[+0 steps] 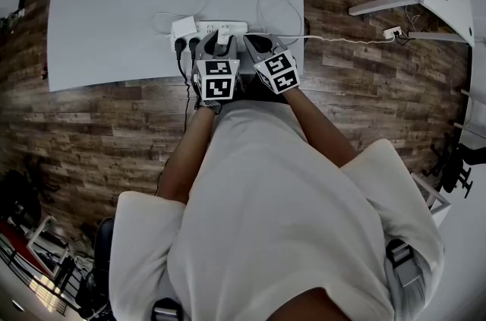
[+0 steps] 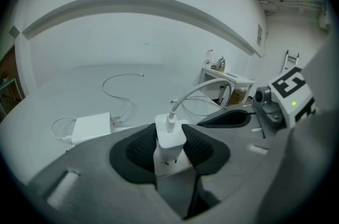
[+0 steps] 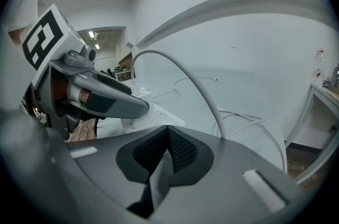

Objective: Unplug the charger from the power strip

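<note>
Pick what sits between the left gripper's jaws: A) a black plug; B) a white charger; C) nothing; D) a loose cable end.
B: the left gripper view shows the white charger with both pads of the left gripper against its sides.

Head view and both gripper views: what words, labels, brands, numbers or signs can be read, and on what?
No readable text in any view.
On the marker cubes of the left gripper and right gripper: black-and-white square patterns, no letters.
On the charger: no print visible.
On the wall plate, left gripper view: too small to read.
</note>
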